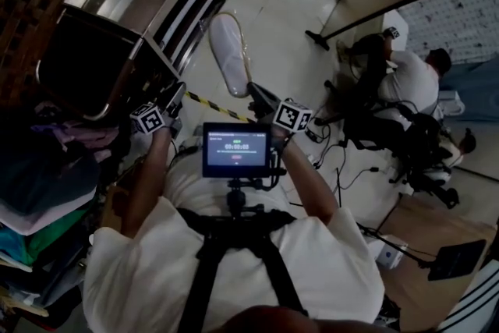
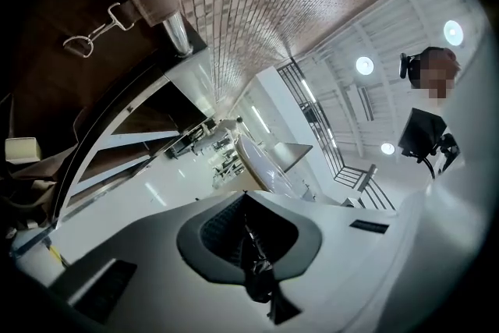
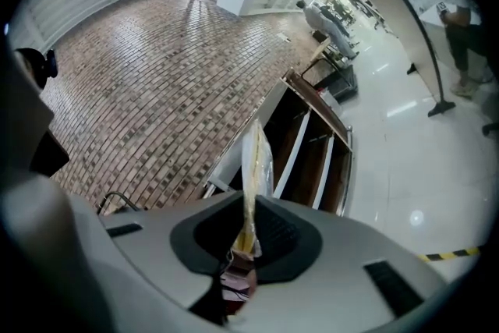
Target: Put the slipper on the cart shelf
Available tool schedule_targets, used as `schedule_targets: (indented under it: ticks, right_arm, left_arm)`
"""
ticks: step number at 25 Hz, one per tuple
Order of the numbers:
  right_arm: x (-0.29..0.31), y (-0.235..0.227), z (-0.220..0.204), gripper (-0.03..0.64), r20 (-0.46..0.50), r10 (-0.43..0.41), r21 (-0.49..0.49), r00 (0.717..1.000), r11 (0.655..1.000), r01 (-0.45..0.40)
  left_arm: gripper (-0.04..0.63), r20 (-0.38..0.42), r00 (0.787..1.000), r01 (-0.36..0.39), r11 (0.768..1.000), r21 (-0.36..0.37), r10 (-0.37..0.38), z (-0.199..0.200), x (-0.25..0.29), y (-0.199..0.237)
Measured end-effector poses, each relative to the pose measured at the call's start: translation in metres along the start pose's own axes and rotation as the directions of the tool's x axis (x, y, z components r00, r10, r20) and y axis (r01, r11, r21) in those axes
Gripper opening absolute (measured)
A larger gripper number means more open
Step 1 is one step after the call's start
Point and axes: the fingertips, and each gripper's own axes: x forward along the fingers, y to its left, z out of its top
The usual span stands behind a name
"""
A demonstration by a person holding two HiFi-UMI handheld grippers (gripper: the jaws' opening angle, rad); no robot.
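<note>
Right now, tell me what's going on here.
A person is working with a gripper in each hand. The right gripper is shut on the edge of a white slipper in a clear wrapper and holds it up in the air above the floor. The metal cart stands just to the left, and the slipper is not yet on its shelf. The left gripper is shut with nothing in it, held out beside the cart.

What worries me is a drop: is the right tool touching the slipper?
Touching. In the right gripper view the right tool is clamped on the slipper, whose edge sticks out between its jaws.
</note>
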Motion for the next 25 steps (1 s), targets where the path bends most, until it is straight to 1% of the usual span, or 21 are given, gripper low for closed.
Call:
schedule_targets:
  ticks: [2,6,11,13,15,17,20,22,25]
  right_arm:
    - [0.004,-0.006,0.007,0.051,0.01,-0.008,0.01,1.0,1.0,0.008]
    - [0.009,-0.017,0.014,0.051,0.028,0.021,0.072,0.999,0.997,-0.023]
    - [0.009,-0.039,0.034,0.051,0.013,0.037,0.095,0.999,0.995,-0.038]
    - [0.01,-0.045,0.052,0.051,0.003,0.065,0.084,0.998,0.994,-0.065]
    - [0.017,-0.052,0.075,0.051,-0.014,0.1,0.06,0.995,0.993,-0.099]
    - [0.024,-0.068,0.089,0.051,-0.045,0.112,0.068,0.993,0.992,-0.109]
    - [0.016,-0.093,0.101,0.051,-0.089,0.132,0.111,0.987,0.986,-0.122]
    - [0.01,-0.107,0.125,0.051,-0.117,0.155,0.095,0.981,0.985,-0.144]
    - [0.014,-0.127,0.17,0.051,-0.141,0.193,0.068,0.971,0.98,-0.184]
  left_arm:
    - [0.002,-0.005,1.0,0.006,1.0,-0.004,-0.006,0.002,0.009,0.001]
    - [0.002,-0.03,1.0,0.009,1.0,0.009,-0.009,0.001,0.022,-0.003]
    - [0.002,-0.037,0.999,-0.026,1.0,0.005,0.026,-0.002,0.042,-0.011]
    - [0.002,-0.029,0.999,-0.046,0.999,0.004,0.046,-0.001,0.056,-0.017]
    - [0.002,-0.003,0.998,-0.065,0.998,0.025,0.065,0.009,0.073,-0.019]
    - [0.002,0.039,0.995,-0.097,0.995,0.035,0.096,0.015,0.087,-0.019]
    - [0.002,0.11,0.978,-0.178,0.984,-0.001,0.177,0.008,0.103,-0.032]
    - [0.002,0.156,0.969,-0.192,0.981,-0.023,0.193,0.002,0.124,-0.045]
    - [0.002,0.201,0.959,-0.197,0.98,-0.027,0.198,0.003,0.167,-0.055]
